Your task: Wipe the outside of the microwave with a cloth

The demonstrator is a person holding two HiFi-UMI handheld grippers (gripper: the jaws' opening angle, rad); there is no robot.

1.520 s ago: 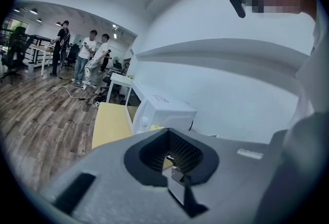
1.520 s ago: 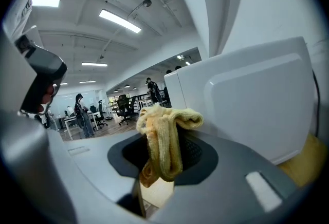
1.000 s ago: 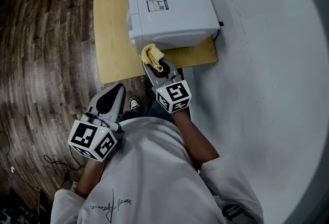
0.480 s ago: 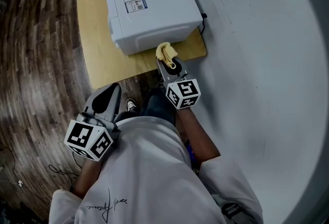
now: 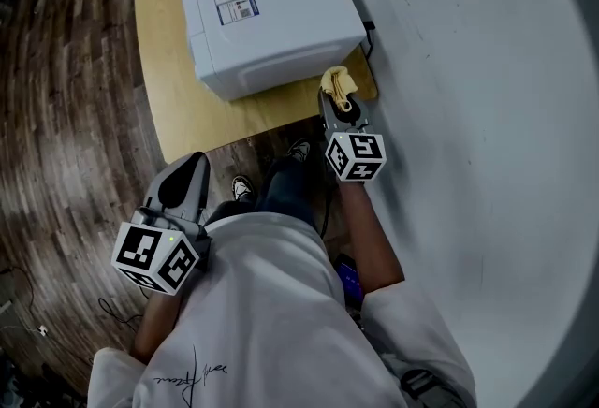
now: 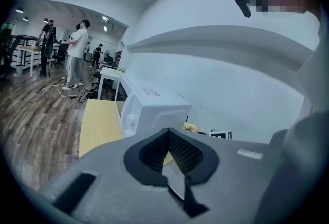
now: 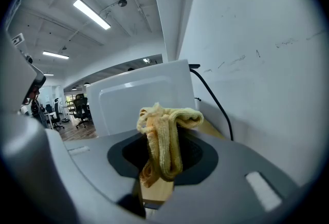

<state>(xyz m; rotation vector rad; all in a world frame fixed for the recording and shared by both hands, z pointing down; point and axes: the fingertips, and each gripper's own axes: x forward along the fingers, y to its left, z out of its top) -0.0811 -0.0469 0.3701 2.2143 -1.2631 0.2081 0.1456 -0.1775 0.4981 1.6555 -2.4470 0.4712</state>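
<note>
Moved: right gripper (image 5: 339, 100) and its yellow cloth (image 5: 335, 81) have slid along the microwave's near side to the corner by the wall (image 5: 468, 69).
Right gripper: jaws clamped on the cloth (image 7: 163, 141), which is bunched and folds over the tips.
Cloth: just beside the microwave (image 5: 267, 4) at its corner, above the end of the table (image 5: 173, 88). I can't tell whether it touches.
Microwave: white and sitting on the table. Its door looks closed in the left gripper view (image 6: 154, 110), so its inside is out of sight.
Cable (image 7: 213, 97): black and runs down between the microwave and the wall.
Left gripper (image 5: 184, 174): jaws together with nothing between them. It is held low over the wood floor (image 5: 65, 116), well apart from the microwave.
</note>
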